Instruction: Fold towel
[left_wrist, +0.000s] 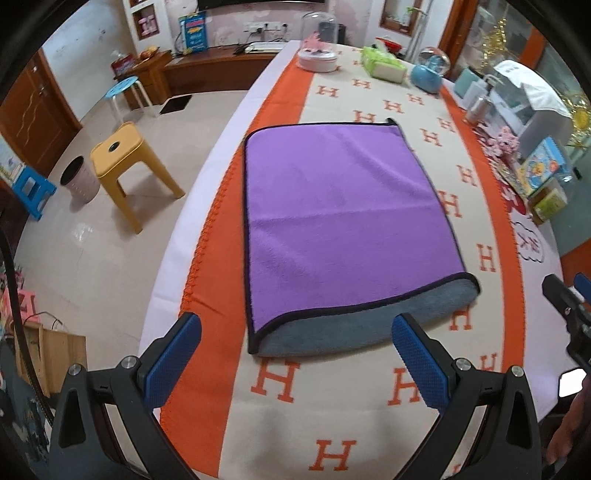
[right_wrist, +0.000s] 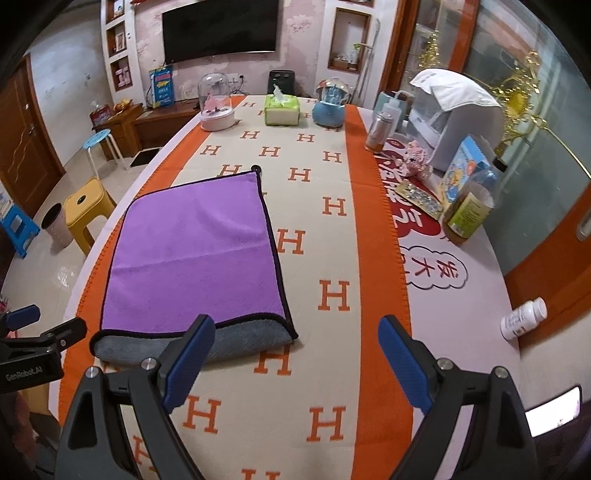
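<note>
A living room holds a long table covered by a cream cloth (left_wrist: 369, 413) with orange H marks and orange borders. The towel (left_wrist: 343, 225) lies flat on this cloth, folded once: purple face up, grey underside showing along the near edge, which is the fold. The left gripper (left_wrist: 297, 354) hovers just short of that near edge, jaws spread wide, holding nothing. The right gripper (right_wrist: 297, 360) sits beside the towel's near right corner, jaws also spread wide and empty. A white pill bottle (right_wrist: 523, 318) lies on the table's right side.
</note>
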